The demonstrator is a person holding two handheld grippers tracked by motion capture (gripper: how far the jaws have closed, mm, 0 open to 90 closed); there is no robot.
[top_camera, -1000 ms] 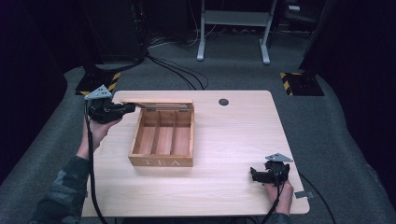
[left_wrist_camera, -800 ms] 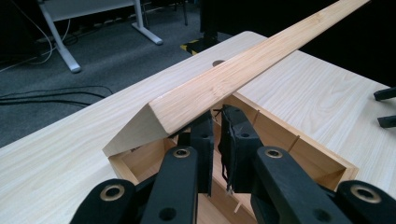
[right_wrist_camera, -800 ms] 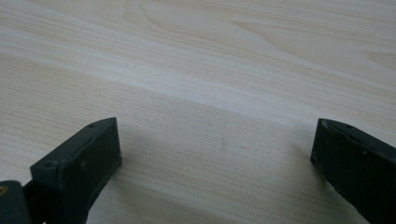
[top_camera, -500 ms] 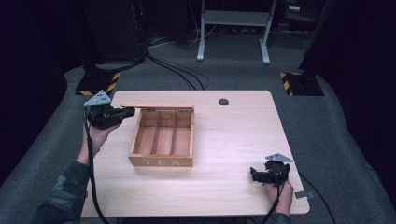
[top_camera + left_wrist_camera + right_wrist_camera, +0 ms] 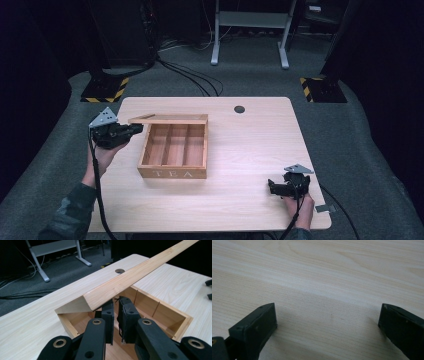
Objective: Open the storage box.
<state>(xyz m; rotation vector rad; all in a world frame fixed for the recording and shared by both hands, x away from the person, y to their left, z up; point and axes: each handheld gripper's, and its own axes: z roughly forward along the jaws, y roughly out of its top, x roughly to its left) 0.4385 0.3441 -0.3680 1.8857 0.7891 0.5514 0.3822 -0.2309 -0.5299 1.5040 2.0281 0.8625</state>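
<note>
At left of centre in the high view, the left gripper (image 5: 134,130) is clenched with nothing between its jaws, under the raised lid (image 5: 140,275) of the tea box (image 5: 172,172). Lower right, the right gripper (image 5: 272,187) rests released on the table (image 5: 250,145).

Light wooden tabletop (image 5: 250,150) mostly bare right of open wooden tea box (image 5: 172,172), wide passage there. Round dark grommet hole (image 5: 239,109) near far edge, flush, no obstacle. Box's raised wooden lid (image 5: 140,275) slants over far side, blocks approach from behind; three compartments reachable from above and front. Left gripper (image 5: 134,130), jaws nearly together, crowds box's left far corner under lid. Right gripper (image 5: 272,186), jaws spread, sits near front right corner of table, well apart from box.
</note>
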